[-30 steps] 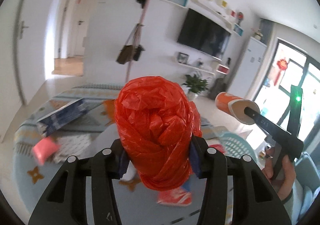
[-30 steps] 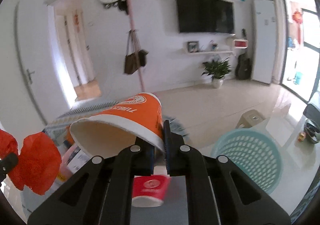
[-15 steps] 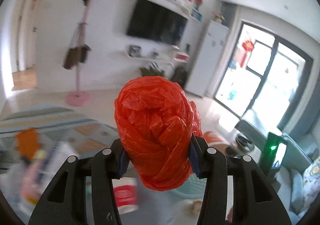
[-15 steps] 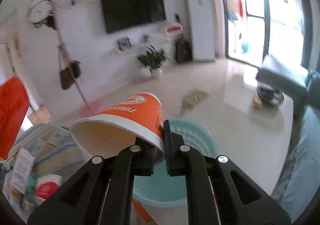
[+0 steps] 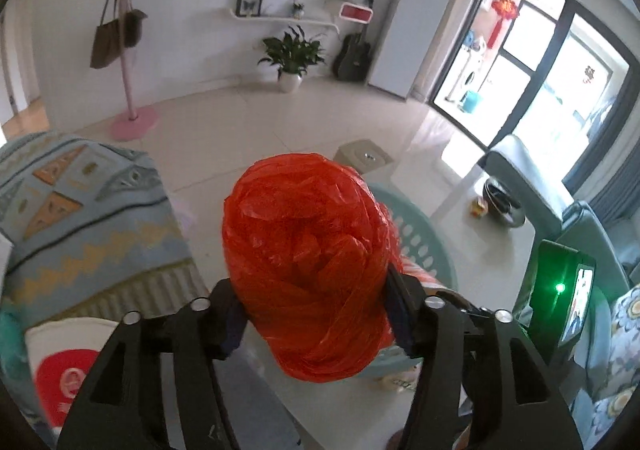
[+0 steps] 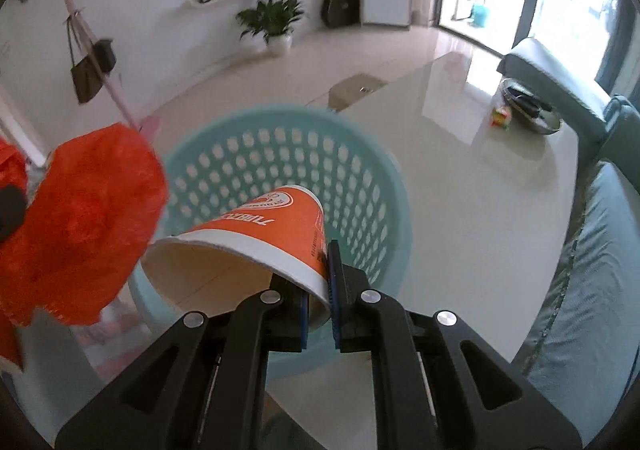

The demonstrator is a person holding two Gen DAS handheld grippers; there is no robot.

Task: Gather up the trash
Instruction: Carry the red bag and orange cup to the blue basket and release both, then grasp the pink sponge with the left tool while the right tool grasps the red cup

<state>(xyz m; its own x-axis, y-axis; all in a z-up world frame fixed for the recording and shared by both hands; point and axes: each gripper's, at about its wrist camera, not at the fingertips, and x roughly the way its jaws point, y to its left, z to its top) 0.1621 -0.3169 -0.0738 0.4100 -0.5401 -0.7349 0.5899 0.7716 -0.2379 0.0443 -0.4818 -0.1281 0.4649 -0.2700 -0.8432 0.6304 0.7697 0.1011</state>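
Bright living rm, glass table w/ teal basket (image 6: 372,186) just ahead of right gripper (image 6: 318,286), which pinches orange cup (image 6: 256,238) rim to tip it in; left gripper (image 5: 316,310) clamps red bag wad (image 5: 308,262) beside, ready to drop

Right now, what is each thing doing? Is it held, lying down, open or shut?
Left hand-held gripper: shut on the red plastic bag.
Red plastic bag: crumpled into a ball, held up in the air.
Right hand-held gripper: shut on the orange paper cup's rim.
Orange paper cup: tipped on its side, empty inside, held over the basket.
Teal basket: upright, open at the top.
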